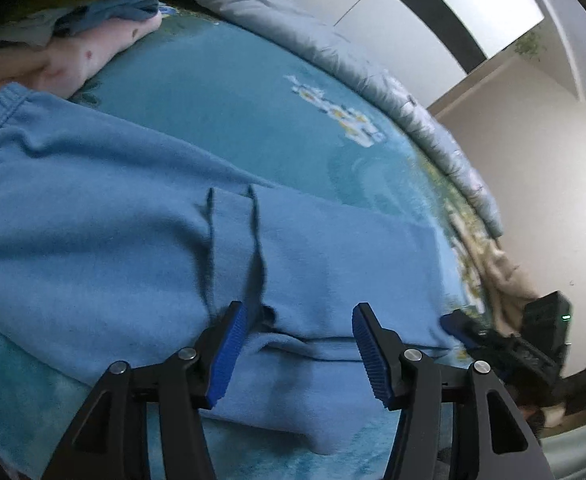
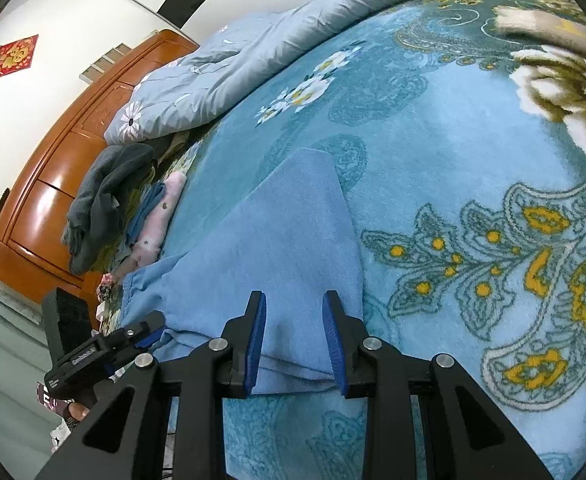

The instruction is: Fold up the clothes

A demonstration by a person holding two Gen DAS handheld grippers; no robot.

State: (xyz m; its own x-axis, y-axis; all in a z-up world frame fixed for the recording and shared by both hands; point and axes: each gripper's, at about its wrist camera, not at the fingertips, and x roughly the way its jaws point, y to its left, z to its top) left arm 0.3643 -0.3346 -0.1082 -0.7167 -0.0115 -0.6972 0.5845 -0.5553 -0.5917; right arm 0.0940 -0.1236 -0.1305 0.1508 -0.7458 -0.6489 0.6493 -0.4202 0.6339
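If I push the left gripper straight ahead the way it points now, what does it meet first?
Most likely the blue garment: the open left gripper hovers right over its near folded edge, fingers straddling it. Beyond that lies the floral blanket. How high it hovers is unclear.

Sweatshirt spread on bed blanket, clothes pile left, quilt behind, perhaps bunched

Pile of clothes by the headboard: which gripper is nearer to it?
Left. The left gripper works the blue garment on the side toward the clothes pile; the right gripper sits beyond it, farther away.
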